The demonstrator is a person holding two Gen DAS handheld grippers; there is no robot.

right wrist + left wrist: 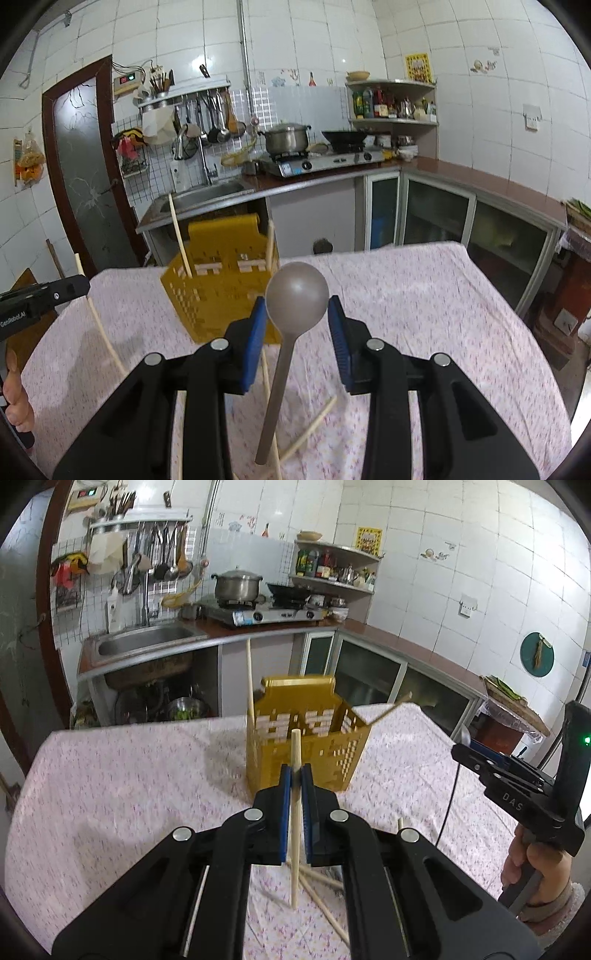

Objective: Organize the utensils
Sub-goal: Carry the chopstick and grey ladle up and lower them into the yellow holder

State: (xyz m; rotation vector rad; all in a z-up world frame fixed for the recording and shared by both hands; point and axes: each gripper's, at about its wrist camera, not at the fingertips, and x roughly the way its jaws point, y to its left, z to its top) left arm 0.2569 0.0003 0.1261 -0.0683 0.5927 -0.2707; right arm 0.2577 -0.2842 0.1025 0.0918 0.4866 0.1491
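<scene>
My left gripper is shut on a pale wooden chopstick, which stands nearly upright, its lower end hanging above the table. Just beyond it stands a yellow perforated utensil holder with two chopsticks sticking out. My right gripper is shut on the round bowl of a grey-brown spoon; the handle hangs down toward the cloth. The yellow holder is ahead and to its left. The left gripper with its chopstick shows at that view's left edge, and the right gripper at the other view's right edge.
Several loose chopsticks lie crossed on the pink-patterned tablecloth below both grippers, also seen as chopsticks. A person's hand holds the right gripper. Behind the table are a counter with a sink and a stove.
</scene>
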